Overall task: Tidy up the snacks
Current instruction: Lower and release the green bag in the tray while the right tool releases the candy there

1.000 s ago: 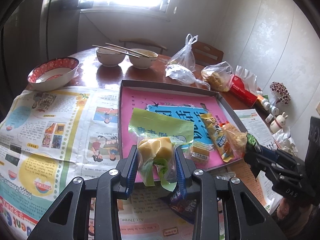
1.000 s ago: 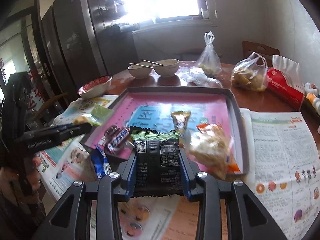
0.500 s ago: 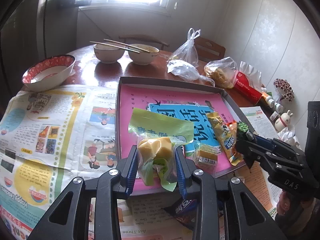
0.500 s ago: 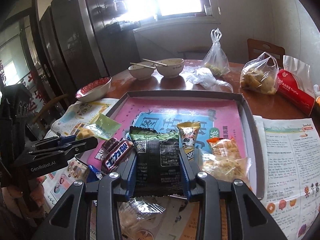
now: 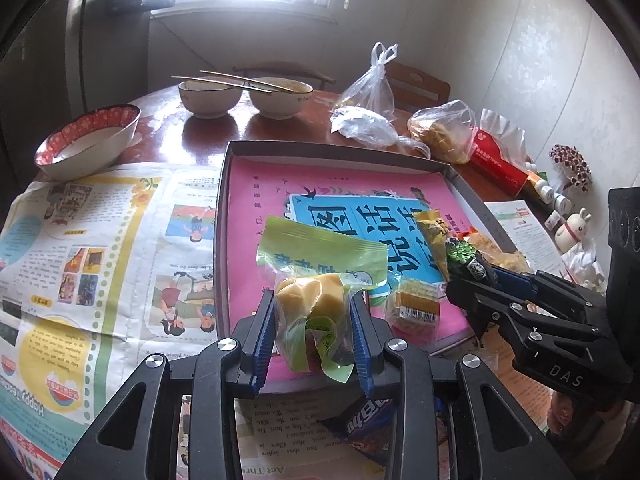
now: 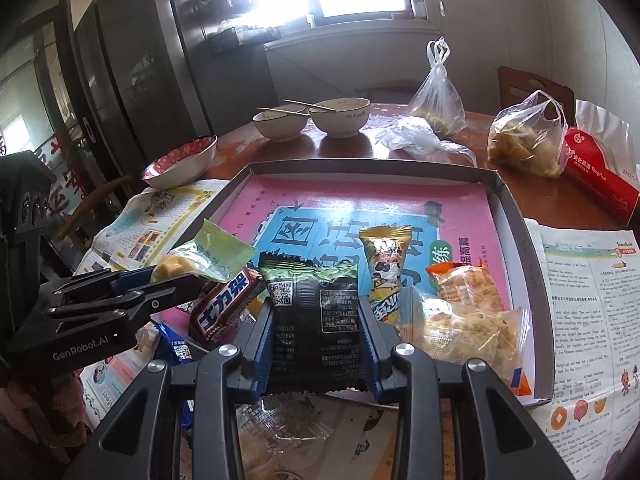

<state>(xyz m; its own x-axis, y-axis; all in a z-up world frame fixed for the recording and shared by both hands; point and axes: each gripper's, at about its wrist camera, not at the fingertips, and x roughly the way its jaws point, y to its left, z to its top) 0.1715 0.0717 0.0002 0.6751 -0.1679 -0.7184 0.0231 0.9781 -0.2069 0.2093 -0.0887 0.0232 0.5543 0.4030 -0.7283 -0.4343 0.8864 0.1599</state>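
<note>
My left gripper (image 5: 314, 316) is shut on a clear green-topped bag of yellow cake (image 5: 310, 304), held above the near left edge of the pink-lined grey tray (image 5: 340, 148). It also shows at the left of the right wrist view (image 6: 160, 280). My right gripper (image 6: 318, 320) is shut on a black and green snack packet (image 6: 316, 320), over the tray's near edge; it also shows in the left wrist view (image 5: 472, 276). In the tray lie a yellow snack bar (image 6: 384, 276), an orange cracker pack (image 6: 464, 284), a clear bag of crisps (image 6: 468, 332) and a small yellow packet (image 5: 416, 304).
A brown chocolate bar (image 6: 224, 308) rests at the tray's near left edge, and a blue wrapper (image 6: 176, 348) lies on the newspaper (image 5: 80, 240). Two white bowls with chopsticks (image 5: 244, 96), a red-rimmed bowl (image 5: 88, 140), plastic bags (image 6: 524, 140) and a red pack (image 6: 600, 180) stand behind the tray.
Both grippers have moved forward over the tray's near edge and closer together, each still holding its packet. The tray and its snacks have not moved.
</note>
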